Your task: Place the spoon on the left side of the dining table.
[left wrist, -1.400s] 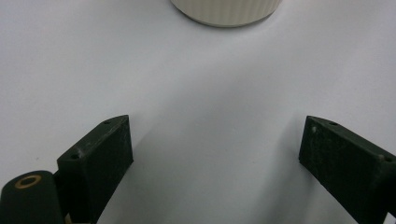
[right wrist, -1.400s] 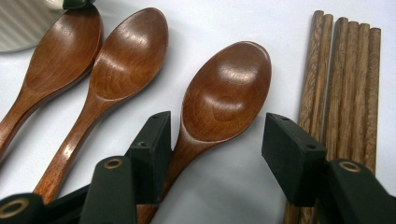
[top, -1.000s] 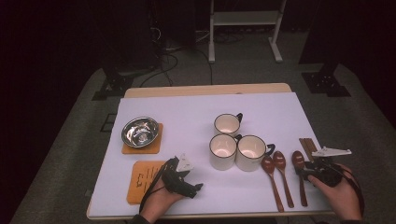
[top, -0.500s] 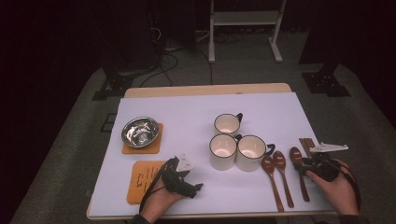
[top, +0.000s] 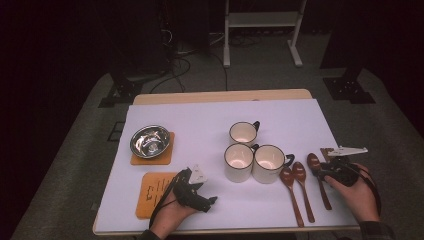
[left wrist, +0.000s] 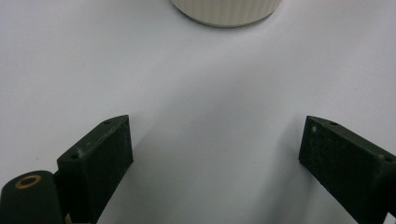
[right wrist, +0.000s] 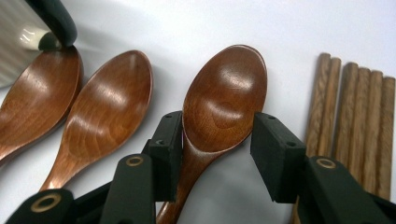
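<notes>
Three brown wooden spoons lie side by side at the front right. My right gripper (top: 324, 170) reaches the rightmost spoon (top: 314, 162) from the right. In the right gripper view its black jaws straddle that spoon's bowl (right wrist: 224, 102) where it narrows to the handle, the pads (right wrist: 273, 149) right at its edges. The spoon lies flat on the white table, and the right gripper (right wrist: 217, 135) is open. My left gripper (top: 210, 199) rests at the front left, open (left wrist: 215, 149) over bare table. It points at a ribbed cream mug (left wrist: 226, 11).
Three cream mugs (top: 238, 161) (top: 268, 163) (top: 244, 133) cluster mid-table, and the other two spoons (top: 300, 172) lie next to the right-hand mug. Brown chopsticks (right wrist: 359, 116) lie just right of the straddled spoon. A steel bowl (top: 150, 140) sits on a cork coaster; a second coaster (top: 150, 192) lies by my left hand.
My right gripper has slid a little left and forward, so its jaws now sit around the rightmost spoon. The left hand has not moved.
</notes>
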